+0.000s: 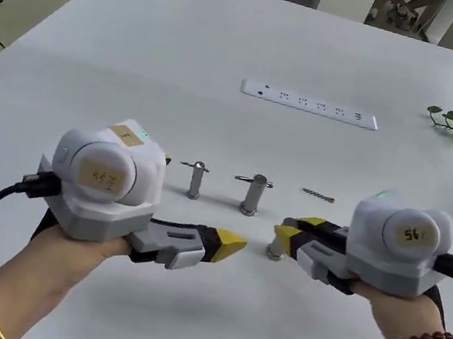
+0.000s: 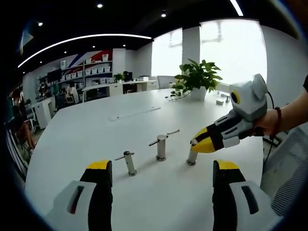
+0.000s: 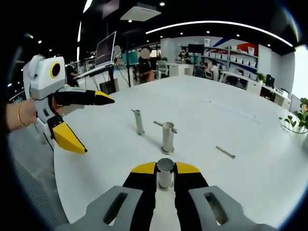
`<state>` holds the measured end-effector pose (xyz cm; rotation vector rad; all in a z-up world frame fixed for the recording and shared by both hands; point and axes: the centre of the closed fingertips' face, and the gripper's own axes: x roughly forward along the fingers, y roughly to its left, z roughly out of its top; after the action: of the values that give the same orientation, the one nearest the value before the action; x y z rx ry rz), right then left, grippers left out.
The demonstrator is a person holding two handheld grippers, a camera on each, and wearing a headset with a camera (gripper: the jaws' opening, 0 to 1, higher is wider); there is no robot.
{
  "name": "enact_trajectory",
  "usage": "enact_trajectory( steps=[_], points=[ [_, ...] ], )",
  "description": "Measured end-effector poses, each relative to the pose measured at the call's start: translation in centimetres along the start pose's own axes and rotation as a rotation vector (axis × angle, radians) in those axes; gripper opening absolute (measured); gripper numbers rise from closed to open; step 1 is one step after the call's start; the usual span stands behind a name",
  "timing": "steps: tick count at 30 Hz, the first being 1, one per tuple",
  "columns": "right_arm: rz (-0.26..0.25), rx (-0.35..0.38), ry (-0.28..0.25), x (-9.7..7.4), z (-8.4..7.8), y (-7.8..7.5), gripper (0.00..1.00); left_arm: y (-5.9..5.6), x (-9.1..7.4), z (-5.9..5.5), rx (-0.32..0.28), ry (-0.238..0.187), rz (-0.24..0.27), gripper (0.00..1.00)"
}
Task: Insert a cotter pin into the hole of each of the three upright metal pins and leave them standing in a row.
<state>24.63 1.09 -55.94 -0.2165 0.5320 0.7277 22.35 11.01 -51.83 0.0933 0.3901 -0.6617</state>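
The right gripper (image 3: 165, 169) had its yellow-tipped jaws closed on a smooth, cylindrical metal pin (image 3: 165, 177), upright on the matte white table (image 1: 229, 56). The left gripper (image 2: 162, 165) gaped wide, empty. Beyond stood the middle pin (image 1: 252, 195) and end pin (image 1: 196, 182) (both cross-pinned); a thin cotter pin (image 1: 318, 195) lay loose nearby.

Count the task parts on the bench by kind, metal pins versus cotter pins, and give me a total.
Silver cylindrical metal pins, upright: 3
Thin grey metal cotter pins: 3 (2 inserted, 1 loose on the bench)
Total: 6
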Motion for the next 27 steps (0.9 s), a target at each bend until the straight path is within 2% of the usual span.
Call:
enact_trajectory(
  steps=[5, 9, 13, 16, 22, 27],
  points=[
    [0.005, -0.013, 0.002, -0.1, -0.1, 0.2, 0.08, -0.1, 0.0, -0.1, 0.002, 0.003, -0.004, 0.84],
    [0.016, 0.014, -0.002, -0.1, -0.1, 0.2, 0.09, -0.1, 0.0, -0.1, 0.003, 0.006, -0.004, 0.84],
    [0.017, 0.009, -0.012, -0.1, -0.1, 0.3, 0.09, -0.2, 0.0, -0.2, 0.006, 0.010, -0.005, 0.84],
    [0.027, -0.004, 0.013, -0.1, -0.6, 0.5, 0.11, -0.1, 0.0, -0.4, 0.009, 0.017, -0.003, 0.84],
    [0.046, -0.016, 0.002, -0.5, -0.1, 0.6, 0.16, -0.1, 0.0, -0.4, 0.014, 0.017, -0.001, 0.84],
    [0.051, -0.013, -0.006, -1.3, 0.8, -0.3, 0.17, 0.0, 0.1, -0.5, 0.013, 0.021, -0.002, 0.84]
  ],
)
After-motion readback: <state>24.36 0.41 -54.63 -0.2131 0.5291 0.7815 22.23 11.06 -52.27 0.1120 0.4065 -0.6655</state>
